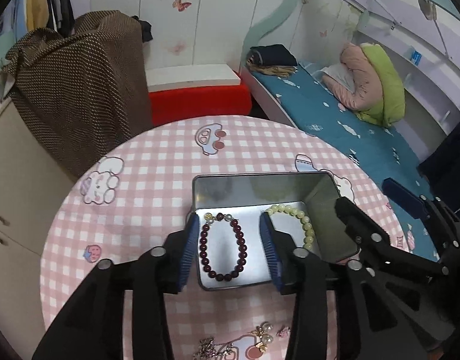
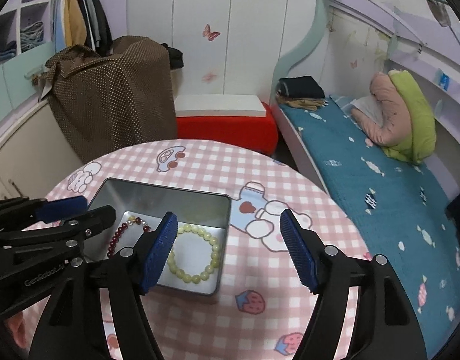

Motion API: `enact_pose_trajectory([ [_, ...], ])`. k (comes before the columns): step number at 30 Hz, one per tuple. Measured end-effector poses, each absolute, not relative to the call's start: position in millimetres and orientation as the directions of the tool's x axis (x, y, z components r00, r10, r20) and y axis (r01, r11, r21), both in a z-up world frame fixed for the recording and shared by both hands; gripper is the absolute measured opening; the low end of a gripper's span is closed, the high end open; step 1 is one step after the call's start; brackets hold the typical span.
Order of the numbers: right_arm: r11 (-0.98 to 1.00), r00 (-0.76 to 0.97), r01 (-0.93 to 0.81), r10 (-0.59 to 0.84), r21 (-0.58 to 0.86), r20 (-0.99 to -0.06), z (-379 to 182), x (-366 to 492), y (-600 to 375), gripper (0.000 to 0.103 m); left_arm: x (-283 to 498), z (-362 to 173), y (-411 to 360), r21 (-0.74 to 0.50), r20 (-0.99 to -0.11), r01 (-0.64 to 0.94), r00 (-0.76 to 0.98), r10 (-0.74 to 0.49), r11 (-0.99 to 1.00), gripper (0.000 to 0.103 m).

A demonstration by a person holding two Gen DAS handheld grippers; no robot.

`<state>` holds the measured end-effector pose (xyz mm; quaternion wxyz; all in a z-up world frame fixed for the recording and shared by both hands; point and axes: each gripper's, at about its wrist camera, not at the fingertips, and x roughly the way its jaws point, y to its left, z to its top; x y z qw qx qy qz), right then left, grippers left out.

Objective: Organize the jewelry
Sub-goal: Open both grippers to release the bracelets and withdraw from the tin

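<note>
Tin point(image 1: 320, 210) holds garnet bracelet point(image 1: 224, 246), pale bracelet point(image 2: 195, 255); my left gripper point(image 1: 230, 249), right gripper point(image 2: 230, 246) both spread, empty — earrings point(image 1: 264, 337) only in left view.

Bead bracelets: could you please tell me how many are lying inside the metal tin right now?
2. The dark red bracelet lies on the left of the tin, and the pale yellow bracelet lies on the right. Gripper fingers partly cover both; nothing else shows inside.

both wrist views look down, sharing tin point(image 1: 326, 210)
</note>
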<state>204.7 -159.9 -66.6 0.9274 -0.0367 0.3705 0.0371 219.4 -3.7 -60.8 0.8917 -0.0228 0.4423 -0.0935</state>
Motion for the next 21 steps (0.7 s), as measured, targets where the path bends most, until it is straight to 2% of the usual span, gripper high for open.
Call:
enact_pose_trajectory([
  [4,0.995,0.727,-0.094,0.043,-0.037,-0.685,-61,197,-163,0.069,212,-56,-2,-0.13,-0.777,0.15,0.598,-0.194,0.98,0.05],
  [14,0.992,0.743,-0.099,0.024,-0.074,-0.669,-53,164,-159,0.077,184,-48,3,-0.1,-0.769,0.158,0.614,-0.178,0.982,0.051],
  [17,0.992,0.743,-0.1,0.026,-0.072,-0.669,-52,153,-158,0.078,174,-48,8,-0.09,-0.766,0.157,0.621,-0.169,0.984,0.058],
  [21,0.993,0.742,-0.102,0.032,-0.064,-0.67,-53,135,-158,0.079,158,-50,15,-0.08,-0.763,0.152,0.627,-0.158,0.985,0.059],
])
